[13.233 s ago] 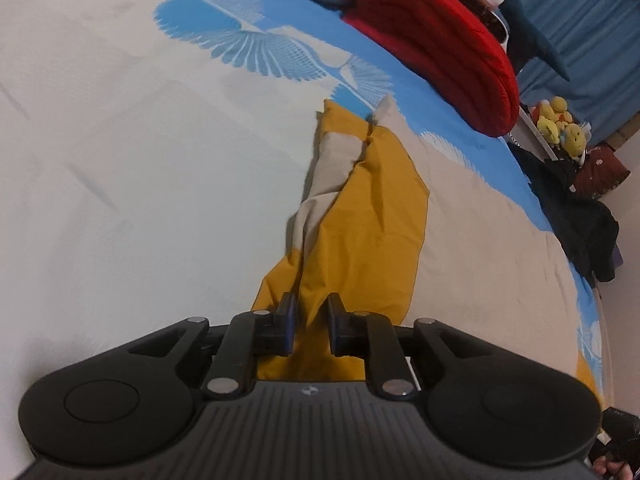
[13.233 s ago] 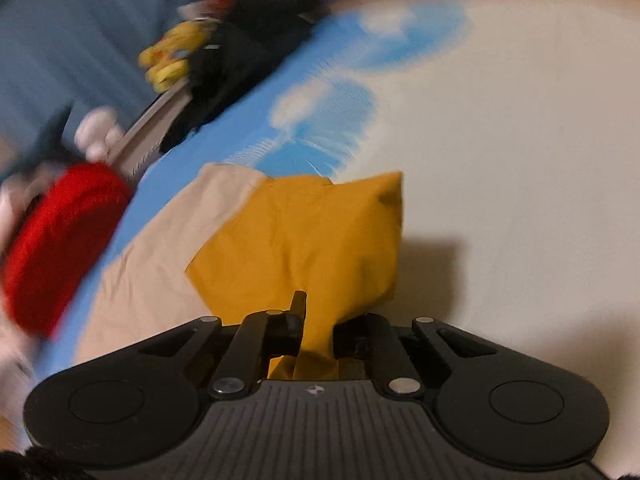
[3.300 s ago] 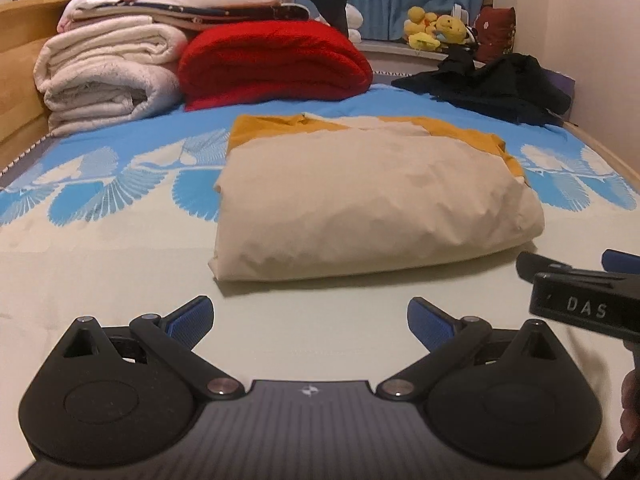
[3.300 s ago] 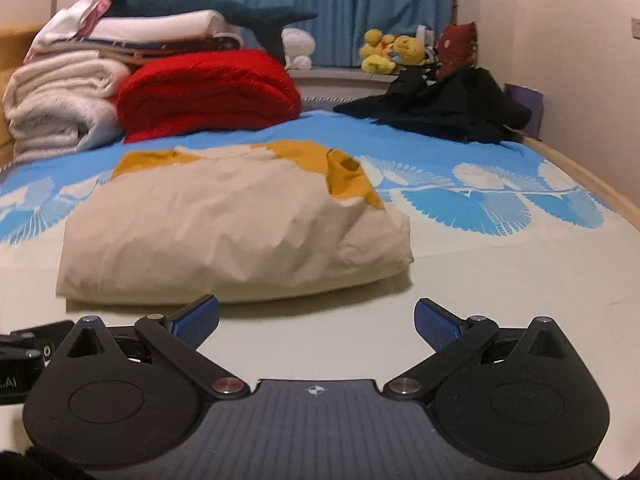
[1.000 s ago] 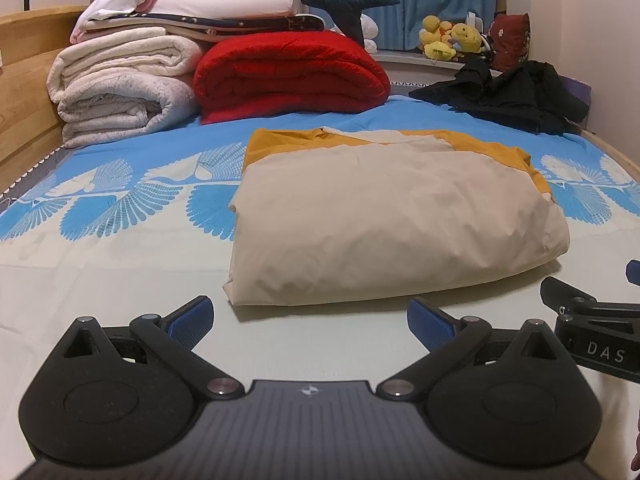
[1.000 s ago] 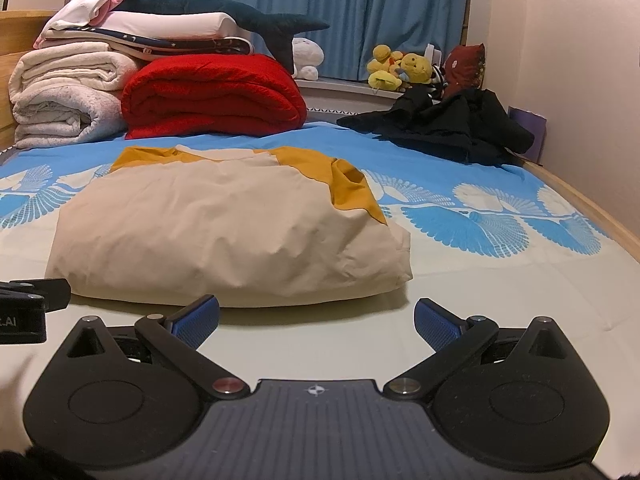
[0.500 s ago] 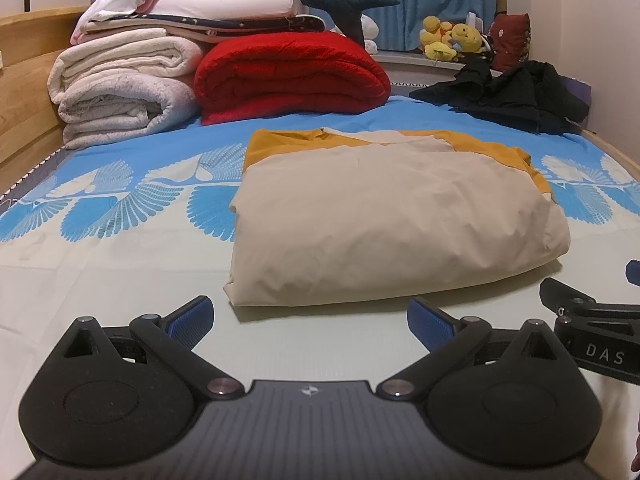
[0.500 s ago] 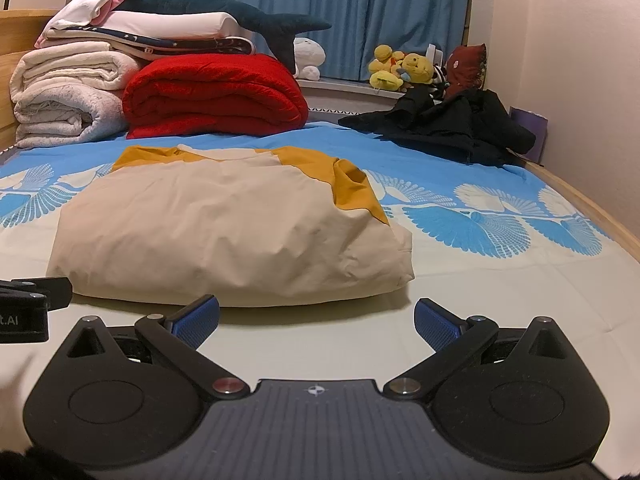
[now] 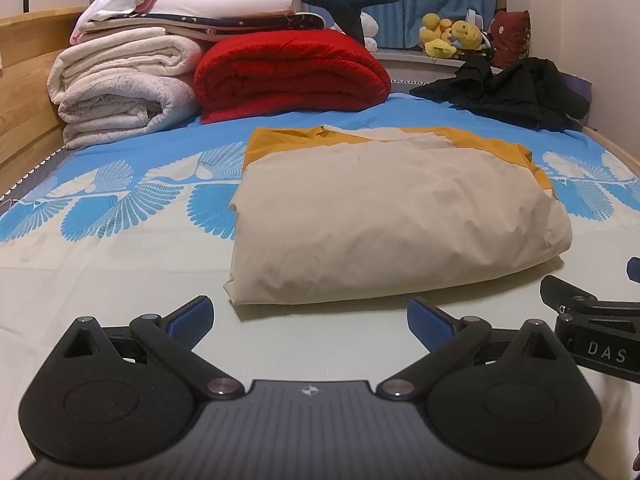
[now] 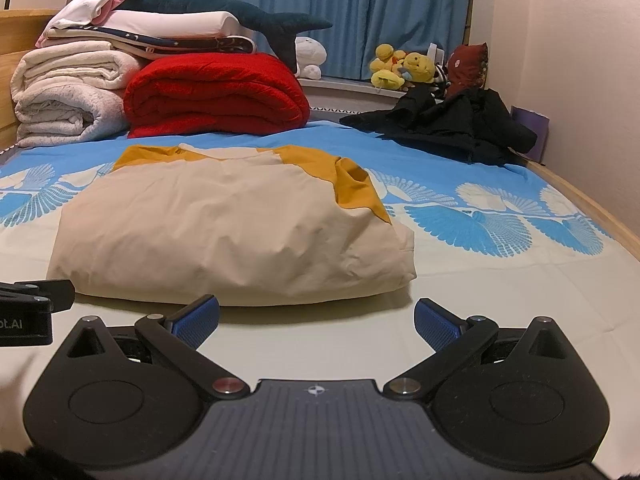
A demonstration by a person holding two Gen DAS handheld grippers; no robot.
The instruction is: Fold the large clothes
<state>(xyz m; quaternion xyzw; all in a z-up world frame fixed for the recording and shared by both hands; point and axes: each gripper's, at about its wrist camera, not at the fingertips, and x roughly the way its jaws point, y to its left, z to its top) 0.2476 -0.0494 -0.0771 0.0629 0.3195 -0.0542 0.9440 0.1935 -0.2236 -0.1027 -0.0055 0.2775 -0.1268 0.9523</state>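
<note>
A beige and mustard garment lies folded into a thick rectangle on the bed, mustard parts showing at its far edge and right side. My left gripper is open just short of the garment's near edge, nothing between its blue pads. My right gripper is also open, low over the sheet in front of the fold, and holds nothing. Each gripper's body shows at the edge of the other's view: the right one and the left one.
The bed sheet is pale with blue fan prints. At the head end stand a rolled red blanket, stacked white blankets and a shark plush. Dark clothes lie far right near the wall. Wooden bed frame at left.
Since thirteen seconds ago both grippers let go of the mustard cloth and opened; the garment now lies folded. Over the last second nothing has visibly moved.
</note>
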